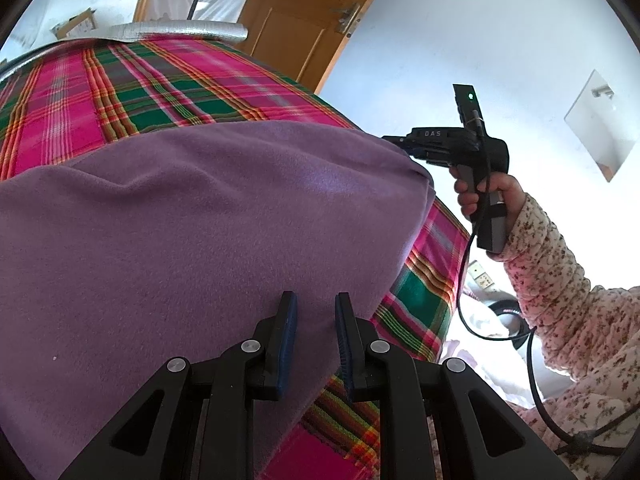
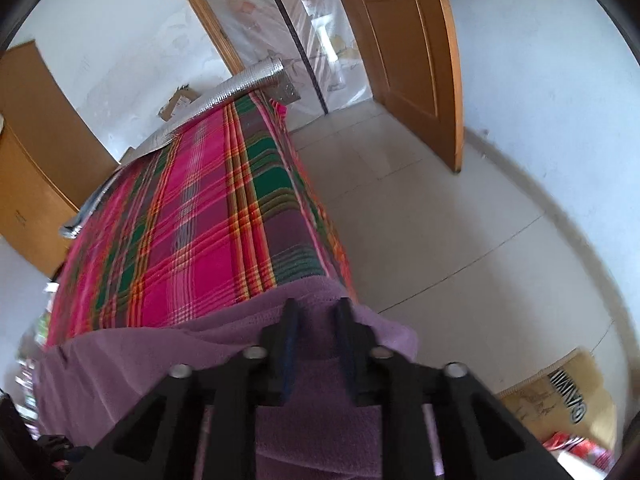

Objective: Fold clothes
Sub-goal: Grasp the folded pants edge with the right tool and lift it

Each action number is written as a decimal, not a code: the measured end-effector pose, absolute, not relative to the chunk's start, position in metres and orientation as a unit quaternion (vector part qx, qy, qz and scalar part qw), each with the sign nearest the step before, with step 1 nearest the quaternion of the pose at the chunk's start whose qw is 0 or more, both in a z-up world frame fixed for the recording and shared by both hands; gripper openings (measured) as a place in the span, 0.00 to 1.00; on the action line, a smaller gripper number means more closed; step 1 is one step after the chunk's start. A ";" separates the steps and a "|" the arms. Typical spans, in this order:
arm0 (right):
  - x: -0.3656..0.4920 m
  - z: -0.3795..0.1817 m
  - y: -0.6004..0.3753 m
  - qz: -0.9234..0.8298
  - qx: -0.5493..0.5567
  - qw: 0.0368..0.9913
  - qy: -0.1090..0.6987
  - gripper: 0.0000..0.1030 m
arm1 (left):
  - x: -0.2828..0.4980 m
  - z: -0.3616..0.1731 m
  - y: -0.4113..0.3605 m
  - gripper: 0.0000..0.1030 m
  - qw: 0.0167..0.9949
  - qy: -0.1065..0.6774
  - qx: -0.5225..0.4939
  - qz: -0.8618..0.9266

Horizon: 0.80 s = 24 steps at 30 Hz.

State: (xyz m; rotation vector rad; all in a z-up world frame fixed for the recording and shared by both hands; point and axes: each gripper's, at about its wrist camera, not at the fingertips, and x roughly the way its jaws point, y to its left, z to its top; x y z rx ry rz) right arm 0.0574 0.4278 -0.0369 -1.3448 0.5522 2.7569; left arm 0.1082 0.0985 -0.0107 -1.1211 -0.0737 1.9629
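Observation:
A purple fleece garment [image 1: 200,220] lies spread over a pink, green and orange plaid bedspread [image 1: 100,92]. My left gripper [image 1: 316,320] hovers over the garment's near right edge, its jaws open with a gap, holding nothing. In the left wrist view my right gripper [image 1: 394,142] is at the garment's far right corner, and its tips touch the cloth. In the right wrist view my right gripper [image 2: 316,320] is over the garment [image 2: 312,412], its jaws apart with the purple hem between them. The bedspread [image 2: 192,220] stretches away beyond.
A wooden door [image 2: 408,52] stands open beside a plastic-covered doorway. A silver foil mat [image 2: 244,82] lies at the bed's far end. The tiled floor [image 2: 440,232] runs along the bed's right side. A cardboard box [image 2: 560,400] sits on the floor.

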 end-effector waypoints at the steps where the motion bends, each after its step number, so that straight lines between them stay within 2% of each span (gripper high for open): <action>1: 0.058 -0.034 0.426 0.888 -0.428 0.016 0.168 0.04 | 0.108 -0.011 0.098 0.19 0.426 -0.031 -0.449 0.785; 8: 0.058 -0.017 0.424 0.909 -0.388 0.039 0.149 0.03 | 0.108 -0.011 0.099 0.19 0.423 -0.032 -0.449 0.787; 14: 0.035 -0.031 0.422 0.896 -0.419 0.053 0.138 0.04 | 0.107 -0.011 0.097 0.19 0.423 -0.034 -0.448 0.787; 18: 0.029 -0.037 0.427 0.890 -0.430 0.098 0.118 0.04 | 0.108 -0.010 0.097 0.19 0.423 -0.032 -0.447 0.787; 24: 0.077 -0.020 0.453 0.893 -0.395 0.087 0.196 0.07 | 0.108 -0.011 0.095 0.19 0.424 -0.035 -0.447 0.787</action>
